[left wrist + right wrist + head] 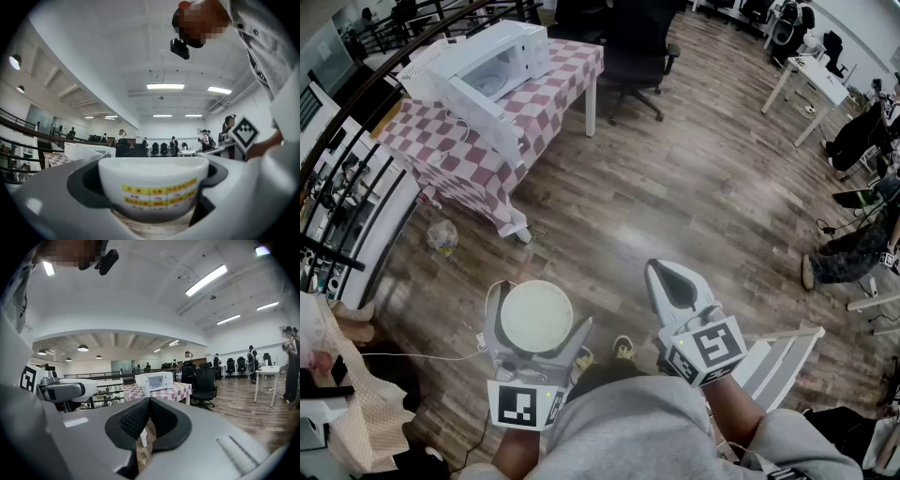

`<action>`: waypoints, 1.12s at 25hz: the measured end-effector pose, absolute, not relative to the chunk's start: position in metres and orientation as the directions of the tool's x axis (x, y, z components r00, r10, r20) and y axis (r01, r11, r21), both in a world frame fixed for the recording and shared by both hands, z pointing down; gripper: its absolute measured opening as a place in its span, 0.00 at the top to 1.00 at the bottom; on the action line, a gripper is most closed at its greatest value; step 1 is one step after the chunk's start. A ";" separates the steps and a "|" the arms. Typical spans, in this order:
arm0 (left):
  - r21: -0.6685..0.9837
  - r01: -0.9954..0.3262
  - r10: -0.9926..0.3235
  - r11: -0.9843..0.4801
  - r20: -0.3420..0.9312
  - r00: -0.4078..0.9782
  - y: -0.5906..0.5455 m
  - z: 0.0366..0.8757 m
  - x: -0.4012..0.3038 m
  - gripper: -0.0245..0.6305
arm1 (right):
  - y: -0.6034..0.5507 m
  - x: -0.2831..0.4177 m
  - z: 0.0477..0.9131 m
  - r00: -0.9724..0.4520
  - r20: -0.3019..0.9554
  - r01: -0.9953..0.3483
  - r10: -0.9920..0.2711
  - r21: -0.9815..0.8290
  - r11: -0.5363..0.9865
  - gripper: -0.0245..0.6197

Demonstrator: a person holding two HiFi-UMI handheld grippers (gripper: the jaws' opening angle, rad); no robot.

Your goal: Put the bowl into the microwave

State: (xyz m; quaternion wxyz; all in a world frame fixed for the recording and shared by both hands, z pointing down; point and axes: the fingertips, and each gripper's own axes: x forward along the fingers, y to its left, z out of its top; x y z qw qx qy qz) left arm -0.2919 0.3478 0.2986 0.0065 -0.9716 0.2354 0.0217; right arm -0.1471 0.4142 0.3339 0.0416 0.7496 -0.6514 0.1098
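A white bowl with a yellow label band sits between the wide-set jaws of my left gripper, held over the wood floor. My right gripper is shut with nothing in it, level with the left one; its dark pads meet in the right gripper view. The white microwave stands far ahead at the left on a table with a red-checked cloth, and its door hangs open. The right gripper view also shows the microwave, far off.
A dark railing runs along the left. A black office chair stands behind the table, a white desk at the far right. A plastic bag lies on the floor. A seated person's legs are at the right.
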 end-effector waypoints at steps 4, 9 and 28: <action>-0.009 -0.451 -0.450 -0.893 -0.050 0.892 0.345 0.298 -0.288 0.14 | 0.410 -0.146 0.333 0.131 0.208 -0.985 -0.969 -0.084 -0.151 0.97; -0.011 -0.445 -0.444 -0.896 -0.052 0.895 0.343 0.299 -0.292 0.14 | 0.407 -0.149 0.336 0.136 0.210 -0.983 -0.968 -0.097 -0.159 0.97; 0.008 -0.420 -0.419 -0.907 -0.093 0.903 0.316 0.294 -0.322 0.14 | 0.384 -0.178 0.330 0.163 0.180 -0.976 -0.970 -0.112 -0.185 0.97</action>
